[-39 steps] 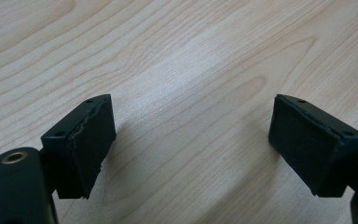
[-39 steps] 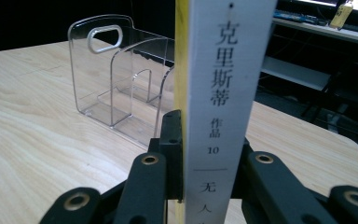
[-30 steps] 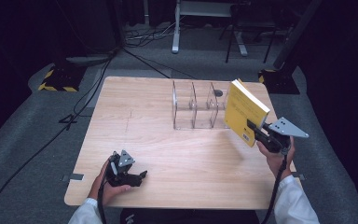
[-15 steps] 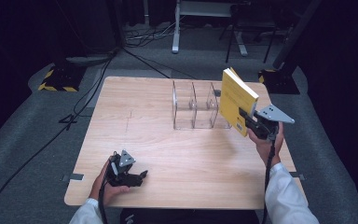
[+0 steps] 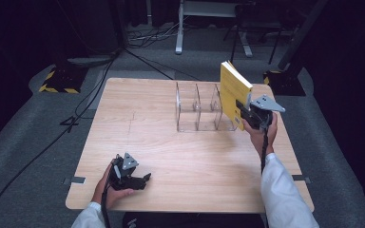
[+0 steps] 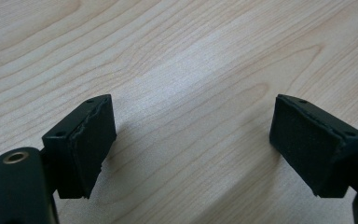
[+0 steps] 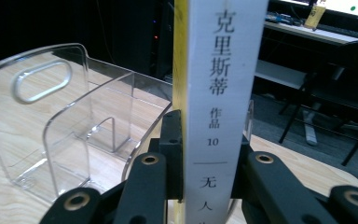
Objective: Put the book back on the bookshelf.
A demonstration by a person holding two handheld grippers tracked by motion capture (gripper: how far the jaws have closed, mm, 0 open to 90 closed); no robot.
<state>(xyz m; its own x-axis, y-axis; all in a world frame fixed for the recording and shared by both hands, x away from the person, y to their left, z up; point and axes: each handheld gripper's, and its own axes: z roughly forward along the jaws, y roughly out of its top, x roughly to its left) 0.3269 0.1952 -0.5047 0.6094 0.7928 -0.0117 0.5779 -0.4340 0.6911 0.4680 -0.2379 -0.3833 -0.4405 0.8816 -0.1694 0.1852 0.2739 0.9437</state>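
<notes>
- The right gripper (image 5: 247, 113) is clamped on a yellow book (image 5: 233, 92), its two black jaws pressed against the front and back covers near the book's lower end.
- The book is held upright and clear of the table (image 5: 161, 156), above the table's right side, just beside the right end of a clear acrylic rack (image 5: 197, 108).
- In the right gripper view the book's white spine (image 7: 223, 93) faces the camera with printed characters running down it, and the rack's curved dividers (image 7: 74, 140) stand to its left on the wood.
- The rack stands on the table's far half, a little right of centre, and its compartments hold nothing.
- The left gripper (image 5: 142, 179) rests near the table's near left corner, held in the person's left hand (image 5: 109, 187).
- Its jaws stand wide apart with only bare wood between the pads (image 6: 86, 144), as the left gripper view shows.
- The two grippers are well apart, on opposite sides of the table.
</notes>
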